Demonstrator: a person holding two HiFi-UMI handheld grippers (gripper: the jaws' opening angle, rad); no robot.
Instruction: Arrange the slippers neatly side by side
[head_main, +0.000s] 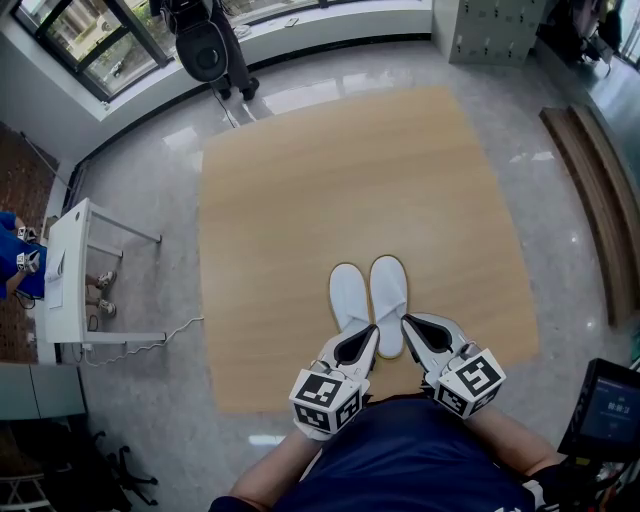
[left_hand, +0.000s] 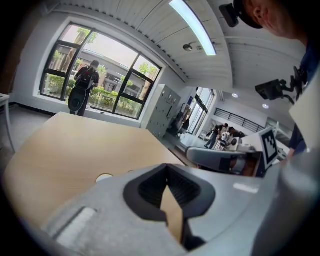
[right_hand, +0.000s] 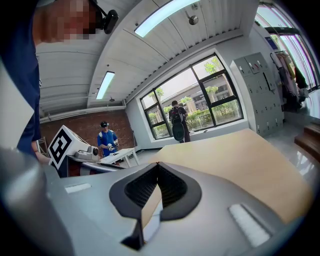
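Two white slippers lie side by side, toes pointing away, on the tan wooden floor panel (head_main: 330, 190): the left slipper (head_main: 349, 294) and the right slipper (head_main: 388, 288). My left gripper (head_main: 371, 331) is at the left slipper's heel, its jaws shut with nothing between them. My right gripper (head_main: 409, 323) is just right of the right slipper's heel, also shut and empty. In the left gripper view, the shut jaw tips (left_hand: 167, 167) hide most of the slippers; only a white sliver (left_hand: 104, 177) peeks out. The right gripper view shows its shut jaws (right_hand: 157, 165) over the panel.
A white table (head_main: 70, 270) stands at the left with a person in blue (head_main: 12, 262) beside it and a cable (head_main: 150, 342) on the floor. A wooden bench (head_main: 600, 200) runs along the right. A person with a black bag (head_main: 205, 45) stands by the windows.
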